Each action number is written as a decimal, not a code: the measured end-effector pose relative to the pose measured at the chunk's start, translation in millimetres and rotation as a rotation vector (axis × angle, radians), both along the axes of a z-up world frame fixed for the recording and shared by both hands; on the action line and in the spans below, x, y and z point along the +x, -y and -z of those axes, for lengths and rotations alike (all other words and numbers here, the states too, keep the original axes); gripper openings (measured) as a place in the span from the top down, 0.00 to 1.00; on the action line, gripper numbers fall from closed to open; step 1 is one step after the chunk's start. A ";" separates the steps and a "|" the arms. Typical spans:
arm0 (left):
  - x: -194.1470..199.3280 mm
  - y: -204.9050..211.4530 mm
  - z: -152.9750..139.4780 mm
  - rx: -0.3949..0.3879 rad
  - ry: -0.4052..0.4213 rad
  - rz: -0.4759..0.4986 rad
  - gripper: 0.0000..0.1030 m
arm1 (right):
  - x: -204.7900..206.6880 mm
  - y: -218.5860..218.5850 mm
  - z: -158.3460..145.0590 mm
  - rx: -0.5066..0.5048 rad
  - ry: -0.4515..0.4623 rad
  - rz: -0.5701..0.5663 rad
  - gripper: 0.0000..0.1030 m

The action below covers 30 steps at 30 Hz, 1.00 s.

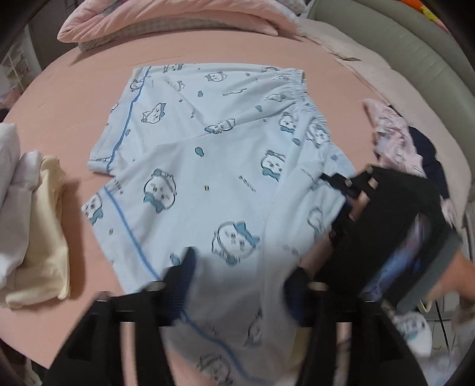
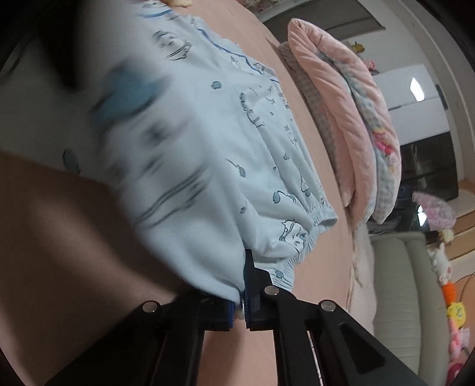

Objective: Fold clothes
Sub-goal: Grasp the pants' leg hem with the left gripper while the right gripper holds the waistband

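Light blue pyjama trousers (image 1: pixel 207 166) with cartoon prints lie partly folded on the pink bed (image 1: pixel 74 98). In the left wrist view my left gripper (image 1: pixel 240 282) hangs over the near part of the cloth. Its blue-padded fingers (image 1: pixel 181 276) stand well apart and press on nothing. My right gripper (image 1: pixel 335 205) comes in from the right, at the trousers' edge below the elastic waistband (image 1: pixel 302 98). In the right wrist view the right gripper (image 2: pixel 242 297) is shut on a fold of the blue trousers (image 2: pixel 207 148) next to the waistband (image 2: pixel 314 225), and the cloth close to the camera is blurred.
Folded cream and white clothes (image 1: pixel 38 222) lie at the bed's left. A folded pink quilt (image 1: pixel 166 20) sits at the back. A heap of pink and dark clothes (image 1: pixel 397 139) lies at the right, beside a grey-green padded edge (image 1: pixel 415 44). The same quilt (image 2: pixel 332 118) shows in the right wrist view.
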<state>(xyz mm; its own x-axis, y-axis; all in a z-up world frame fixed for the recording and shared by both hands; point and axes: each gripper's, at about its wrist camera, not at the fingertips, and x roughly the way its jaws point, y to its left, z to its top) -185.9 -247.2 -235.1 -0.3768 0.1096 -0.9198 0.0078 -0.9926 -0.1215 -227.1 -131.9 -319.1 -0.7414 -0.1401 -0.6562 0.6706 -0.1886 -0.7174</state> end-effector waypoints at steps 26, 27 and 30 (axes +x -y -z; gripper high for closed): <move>58.5 -30.7 35.0 0.041 -0.089 -0.074 0.34 | -47.3 -7.0 -103.0 -0.260 0.350 0.268 0.95; 60.8 -30.2 35.0 0.030 -0.097 -0.082 0.34 | -48.7 -6.7 -105.8 -0.267 0.357 0.276 0.95; 67.0 -31.9 33.0 -0.052 -0.113 -0.099 0.34 | -52.0 -5.9 -111.9 -0.283 0.380 0.291 0.95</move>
